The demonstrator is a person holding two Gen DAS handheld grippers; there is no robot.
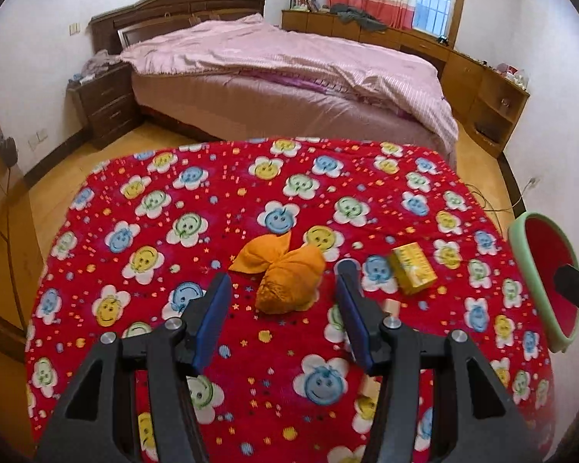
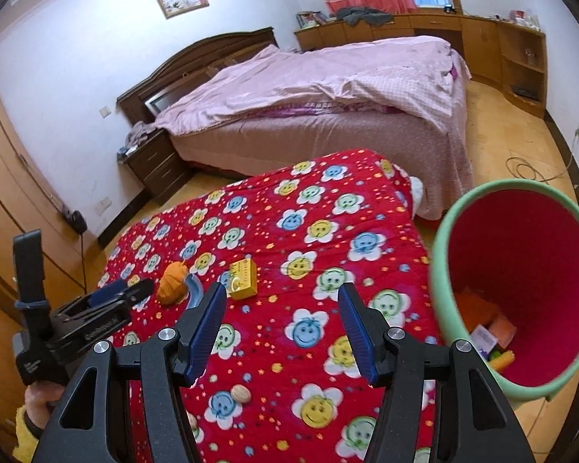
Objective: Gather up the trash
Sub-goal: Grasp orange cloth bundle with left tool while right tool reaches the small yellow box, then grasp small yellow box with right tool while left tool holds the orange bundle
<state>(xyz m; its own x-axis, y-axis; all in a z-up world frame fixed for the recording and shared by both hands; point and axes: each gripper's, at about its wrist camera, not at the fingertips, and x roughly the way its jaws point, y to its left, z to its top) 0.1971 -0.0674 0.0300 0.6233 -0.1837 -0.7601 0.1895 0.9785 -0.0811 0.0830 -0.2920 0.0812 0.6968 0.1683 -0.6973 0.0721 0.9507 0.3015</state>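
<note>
Over the desk with its red smiley-flower cover, the left hand-held gripper hangs with jaws parted and nothing held, the orange cloth bundle lying just beyond its blue pads. To the right of it sits a yellow box, and a pale wooden piece peeks out behind the right finger. The bin shows here only as a sliver at the right edge. The right view opens it up: green rim, red inside, tilted toward the camera, with orange, white and yellow scraps at its bottom. The right hand-held gripper is likewise parted and empty above the cover. This view alone catches the left tool from the side, the person's hand on its handle, a yellow sleeve, and a walnut near the camera. Far off lies the bed.
</note>
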